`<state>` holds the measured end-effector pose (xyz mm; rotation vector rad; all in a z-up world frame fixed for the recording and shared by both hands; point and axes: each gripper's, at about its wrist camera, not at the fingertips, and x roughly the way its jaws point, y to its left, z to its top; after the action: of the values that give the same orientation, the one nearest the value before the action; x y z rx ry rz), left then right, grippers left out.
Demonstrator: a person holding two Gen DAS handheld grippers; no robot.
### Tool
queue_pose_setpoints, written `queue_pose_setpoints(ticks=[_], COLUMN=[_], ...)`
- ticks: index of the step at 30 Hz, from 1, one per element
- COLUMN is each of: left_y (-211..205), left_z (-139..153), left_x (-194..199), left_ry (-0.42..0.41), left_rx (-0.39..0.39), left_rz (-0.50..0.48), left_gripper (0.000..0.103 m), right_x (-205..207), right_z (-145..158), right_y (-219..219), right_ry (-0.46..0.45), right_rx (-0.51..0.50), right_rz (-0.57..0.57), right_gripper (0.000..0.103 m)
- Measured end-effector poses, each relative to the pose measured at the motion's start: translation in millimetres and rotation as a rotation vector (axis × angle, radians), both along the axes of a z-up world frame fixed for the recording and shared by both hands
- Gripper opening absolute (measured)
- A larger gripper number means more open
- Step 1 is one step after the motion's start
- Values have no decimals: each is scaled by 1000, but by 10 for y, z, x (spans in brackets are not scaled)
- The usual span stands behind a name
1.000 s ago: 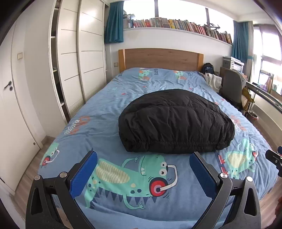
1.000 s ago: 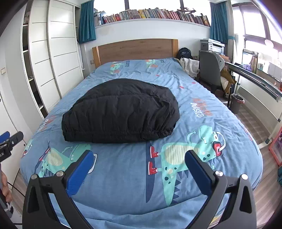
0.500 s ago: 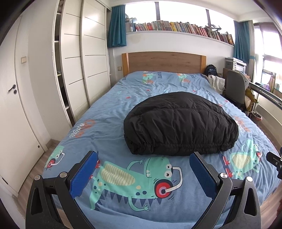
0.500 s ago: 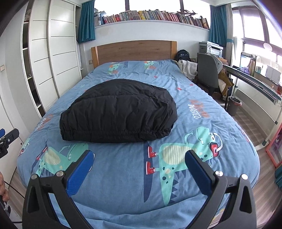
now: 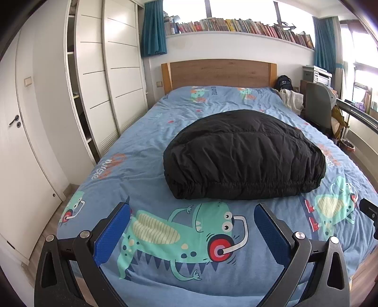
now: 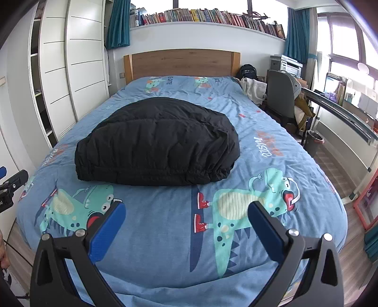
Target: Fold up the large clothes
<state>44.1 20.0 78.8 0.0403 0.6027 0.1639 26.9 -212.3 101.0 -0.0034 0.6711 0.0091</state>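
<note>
A black puffy jacket (image 5: 243, 153) lies folded into a compact bundle in the middle of the bed (image 5: 146, 146), its gathered hem facing me. It also shows in the right wrist view (image 6: 156, 144). My left gripper (image 5: 192, 212) is open and empty, held over the foot of the bed, short of the jacket. My right gripper (image 6: 186, 210) is open and empty too, at the foot of the bed, clear of the jacket. Neither touches the cloth.
The bed has a blue dinosaur-print cover and a wooden headboard (image 5: 219, 73). White wardrobes (image 5: 106, 78) line the left side. A grey chair (image 6: 282, 94), a desk and a bin (image 6: 313, 141) stand on the right. A bookshelf (image 6: 208, 17) runs above.
Both grippers have drawn back and risen a little from the bed, so the jacket sits farther off. The jacket has not moved. Both grippers stay open.
</note>
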Motion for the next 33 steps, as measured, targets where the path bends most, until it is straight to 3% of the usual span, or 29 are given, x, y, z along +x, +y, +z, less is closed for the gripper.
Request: queue_pose_setpoints(ticks=[14,33], left_y=[-1,-47], left_z=[-78,-191], left_x=[139,235], left_ry=[33,75], left_rx=[10,22], left_rz=[53,40], left_gripper=[103,103], right_x=[69,225], right_z=[-154,-278], right_y=[-55,-154], right_ry=[24,52], right_rx=[9,-1], right_rz=[-7,-6], right_gripper=[103,103])
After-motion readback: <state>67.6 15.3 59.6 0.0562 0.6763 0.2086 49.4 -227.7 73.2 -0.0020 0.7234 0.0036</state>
